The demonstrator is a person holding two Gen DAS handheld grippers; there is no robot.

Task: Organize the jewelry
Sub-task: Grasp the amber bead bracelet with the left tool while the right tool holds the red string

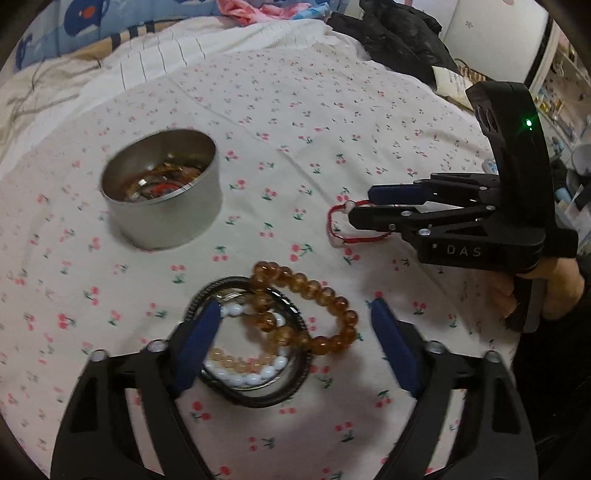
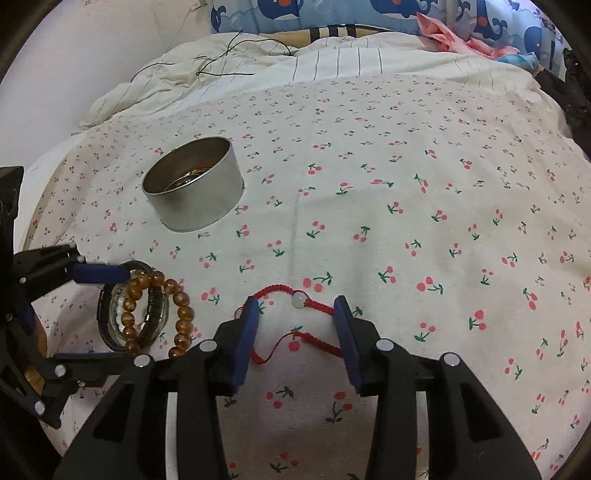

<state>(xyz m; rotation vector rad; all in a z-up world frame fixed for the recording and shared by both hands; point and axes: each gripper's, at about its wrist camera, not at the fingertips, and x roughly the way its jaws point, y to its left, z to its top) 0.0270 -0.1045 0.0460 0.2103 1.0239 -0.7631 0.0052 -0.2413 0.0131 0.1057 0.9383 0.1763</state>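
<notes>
A round metal tin [image 1: 162, 192] holding some jewelry stands on the cherry-print cloth; it also shows in the right wrist view [image 2: 194, 184]. My left gripper [image 1: 295, 325] is open over a pile of bracelets: an amber bead bracelet [image 1: 325, 302], a white bead bracelet [image 1: 255, 376] and a black ring-shaped bracelet [image 1: 273, 398]. The pile shows at the left of the right wrist view [image 2: 147, 314]. My right gripper [image 2: 295, 314] is open around a red cord bracelet [image 2: 317, 304] with a white bead, which lies flat on the cloth; the cord also shows in the left wrist view [image 1: 334, 225].
The cherry-print cloth [image 2: 406, 184] covers a bed. Rumpled striped bedding [image 2: 258, 62] and a blue whale-print pillow [image 2: 332, 14] lie behind it. Black clothing [image 1: 399, 37] sits at the far right edge, near shelves.
</notes>
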